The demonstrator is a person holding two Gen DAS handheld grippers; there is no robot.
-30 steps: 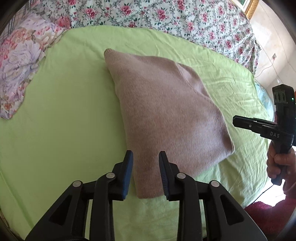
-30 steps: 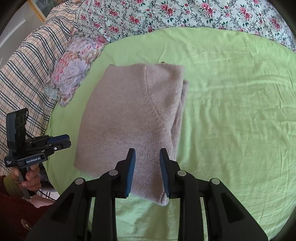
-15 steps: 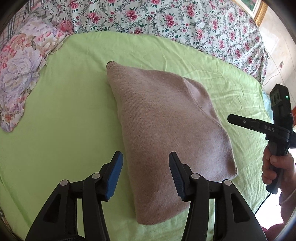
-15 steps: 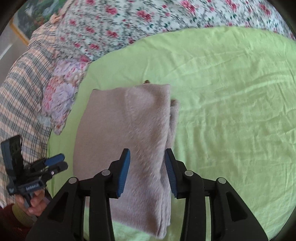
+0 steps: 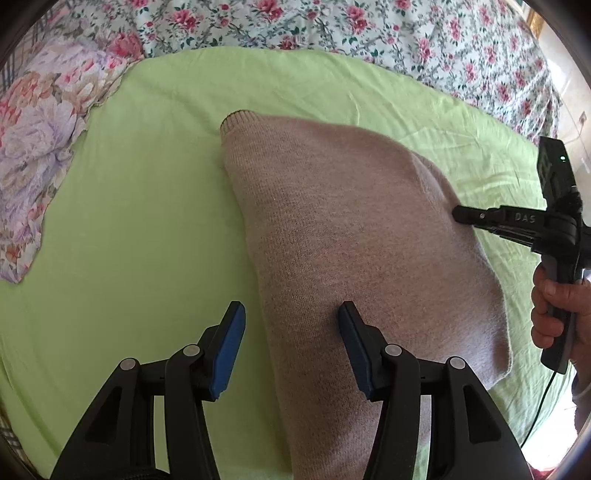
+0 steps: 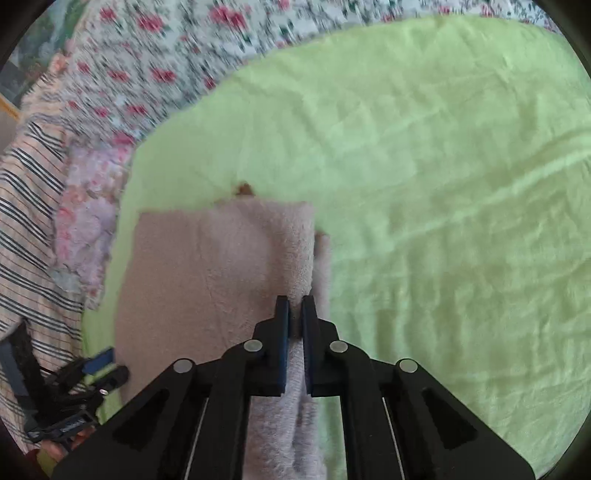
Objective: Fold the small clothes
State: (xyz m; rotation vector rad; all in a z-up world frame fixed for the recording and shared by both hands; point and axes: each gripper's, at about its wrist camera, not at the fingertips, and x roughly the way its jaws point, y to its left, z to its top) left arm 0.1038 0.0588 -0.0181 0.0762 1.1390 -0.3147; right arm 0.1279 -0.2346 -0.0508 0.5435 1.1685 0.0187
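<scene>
A folded beige knit sweater (image 5: pixel 354 236) lies on the green sheet (image 5: pixel 140 229). My left gripper (image 5: pixel 291 314) is open, its fingers straddling the sweater's near left edge, one pad over the sheet and one over the knit. In the right wrist view, my right gripper (image 6: pixel 295 306) is shut on the sweater's (image 6: pixel 207 266) folded right edge. The right gripper also shows in the left wrist view (image 5: pixel 458 214) at the sweater's right side, held by a hand (image 5: pixel 557 310).
A floral pillowcase (image 5: pixel 37 140) lies at the left, a flowered quilt (image 5: pixel 332 29) along the back, and a plaid blanket (image 6: pixel 26 229) at the far left. The left gripper shows at the lower left of the right wrist view (image 6: pixel 107 362).
Both grippers moved forward over the sweater. The left gripper opened wider around the near left edge. The right gripper opened slightly, then shut on the folded right edge.
</scene>
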